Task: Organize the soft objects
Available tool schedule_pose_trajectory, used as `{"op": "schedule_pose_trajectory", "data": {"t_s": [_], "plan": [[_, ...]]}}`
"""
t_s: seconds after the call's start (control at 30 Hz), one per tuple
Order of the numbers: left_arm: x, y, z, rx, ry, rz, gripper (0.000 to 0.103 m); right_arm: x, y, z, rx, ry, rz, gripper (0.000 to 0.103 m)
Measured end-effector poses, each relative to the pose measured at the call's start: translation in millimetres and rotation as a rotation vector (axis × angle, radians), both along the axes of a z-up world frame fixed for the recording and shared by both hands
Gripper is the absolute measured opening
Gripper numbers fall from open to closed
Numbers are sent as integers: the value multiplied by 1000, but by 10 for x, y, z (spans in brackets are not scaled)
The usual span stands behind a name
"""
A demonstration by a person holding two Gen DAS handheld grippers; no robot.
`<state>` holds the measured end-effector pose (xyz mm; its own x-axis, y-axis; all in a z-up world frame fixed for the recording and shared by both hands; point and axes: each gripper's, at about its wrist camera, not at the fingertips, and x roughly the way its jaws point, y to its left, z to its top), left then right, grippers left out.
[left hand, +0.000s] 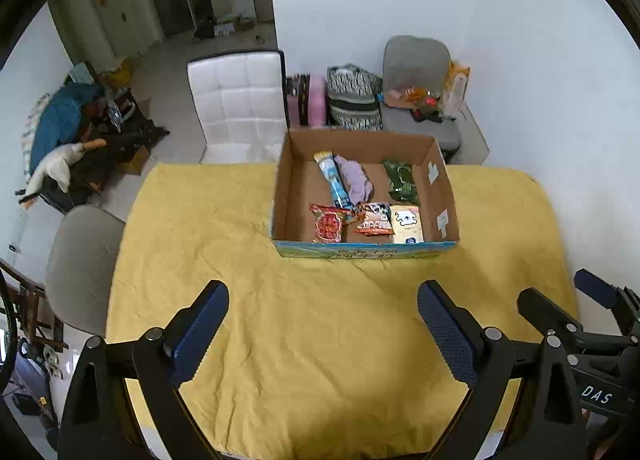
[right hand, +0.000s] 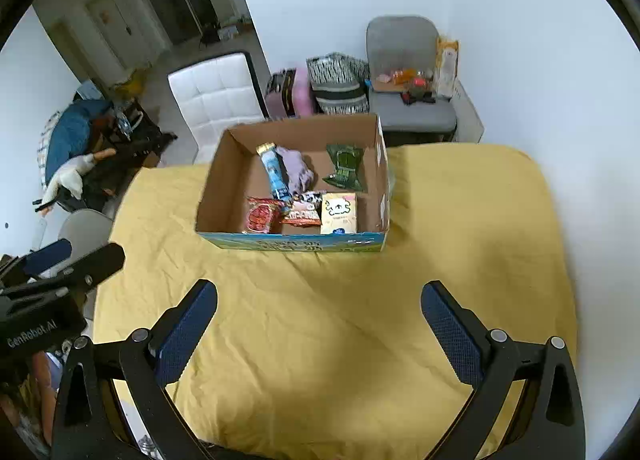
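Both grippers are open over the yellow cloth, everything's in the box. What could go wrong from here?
The cardboard box sits on a loose, wrinkled yellow tablecloth; dragging a finger could bunch the cloth and shift the box. Inside, the blue stick pack overlaps the lilac cloth, so a grab may lift both. The left gripper and right gripper hover close together; they could collide.

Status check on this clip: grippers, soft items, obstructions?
Left gripper and right gripper open, empty. Lilac cloth and snack packets in brown cardboard box. Yellow tablecloth between, nothing blocking.
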<state>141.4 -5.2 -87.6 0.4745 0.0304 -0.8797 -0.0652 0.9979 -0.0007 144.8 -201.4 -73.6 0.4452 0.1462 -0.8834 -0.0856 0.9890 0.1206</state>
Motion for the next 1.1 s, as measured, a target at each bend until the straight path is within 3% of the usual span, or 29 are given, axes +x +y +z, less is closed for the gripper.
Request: {"op": "schedule_pose_trajectory", "data": {"t_s": [0.27,0.57,1.1], "plan": [[-397,28,384,-10,-64,5,97,-490,-1,441,-9,-38,18,103],[-580,-45,503,5,-104,-4,97,-752,-70,803,-45,-115,-5,103],[-521,-23,476,-10,-112,21,100,-620,-135,797,-64,-138,-44,103]]}}
